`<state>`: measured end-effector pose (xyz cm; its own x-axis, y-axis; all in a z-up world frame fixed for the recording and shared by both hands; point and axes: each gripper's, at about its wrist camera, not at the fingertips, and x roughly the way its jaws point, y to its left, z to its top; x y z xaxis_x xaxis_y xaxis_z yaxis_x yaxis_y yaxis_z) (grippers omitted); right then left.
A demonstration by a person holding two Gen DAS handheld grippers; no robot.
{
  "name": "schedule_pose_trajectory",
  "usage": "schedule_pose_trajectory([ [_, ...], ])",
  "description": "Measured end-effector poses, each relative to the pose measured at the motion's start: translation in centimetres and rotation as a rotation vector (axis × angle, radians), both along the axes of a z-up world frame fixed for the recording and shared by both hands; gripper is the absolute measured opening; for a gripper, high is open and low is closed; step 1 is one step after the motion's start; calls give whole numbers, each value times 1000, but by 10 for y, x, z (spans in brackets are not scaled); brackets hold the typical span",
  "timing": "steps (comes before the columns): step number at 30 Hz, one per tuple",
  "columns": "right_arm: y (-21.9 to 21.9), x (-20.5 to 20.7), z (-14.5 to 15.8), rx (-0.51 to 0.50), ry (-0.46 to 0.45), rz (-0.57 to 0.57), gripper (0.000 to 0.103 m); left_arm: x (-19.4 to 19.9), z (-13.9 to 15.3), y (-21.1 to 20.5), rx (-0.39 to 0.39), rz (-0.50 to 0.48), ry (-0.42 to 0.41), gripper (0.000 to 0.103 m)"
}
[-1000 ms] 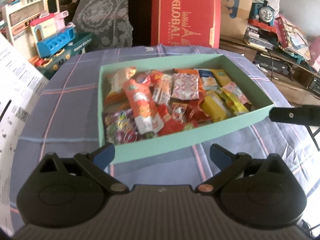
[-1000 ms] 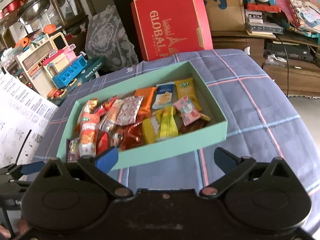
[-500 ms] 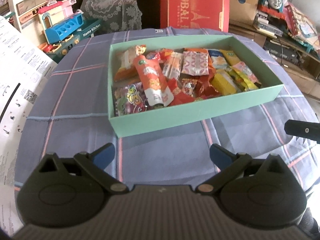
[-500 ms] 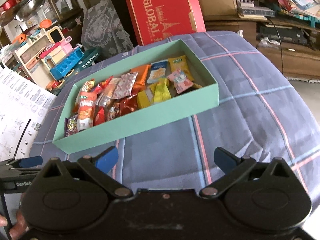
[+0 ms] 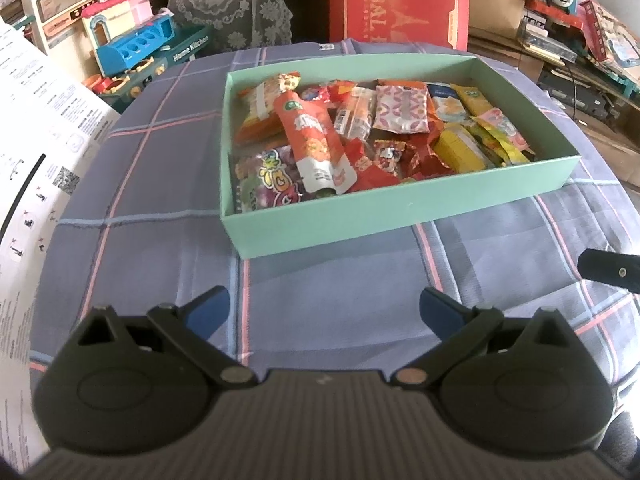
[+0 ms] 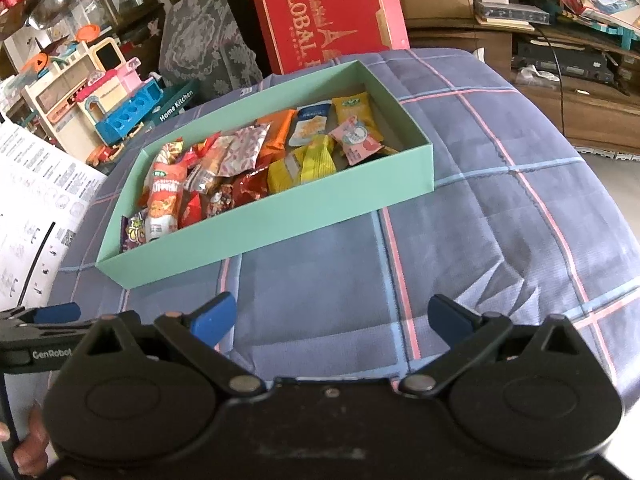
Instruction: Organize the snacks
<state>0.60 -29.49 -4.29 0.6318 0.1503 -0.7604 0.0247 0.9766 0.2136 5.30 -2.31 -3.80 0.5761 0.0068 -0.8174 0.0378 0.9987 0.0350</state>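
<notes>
A shallow mint-green box [image 5: 360, 216] [image 6: 256, 232] sits on a blue plaid cloth and holds several snack packets. A tall orange pouch [image 5: 316, 140] [image 6: 164, 196] lies at its left, yellow bars [image 5: 460, 152] [image 6: 304, 164] at its right. My left gripper [image 5: 324, 312] is open and empty, over the cloth short of the box's near wall. My right gripper [image 6: 332, 318] is open and empty, also short of the box. The right gripper's finger shows at the left wrist view's right edge [image 5: 612, 270]; the left gripper shows at the right wrist view's left edge [image 6: 40, 320].
The plaid cloth [image 5: 152, 208] [image 6: 500, 200] covers a rounded table. A white printed sheet [image 5: 32, 152] stands at the left. A red Global box [image 6: 324, 16], a toy kitchen [image 6: 104, 96] and cluttered shelves [image 6: 560, 20] lie behind the table.
Both grippers have pulled back from the box toward the near side of the table and stay open. The box and snacks have not moved.
</notes>
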Motion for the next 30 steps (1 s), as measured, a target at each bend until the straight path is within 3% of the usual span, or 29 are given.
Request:
schedule_pose_trajectory([
  [30, 12, 13, -9, -38, 50, 32, 103, 6, -10, 15, -8, 54, 31, 103],
])
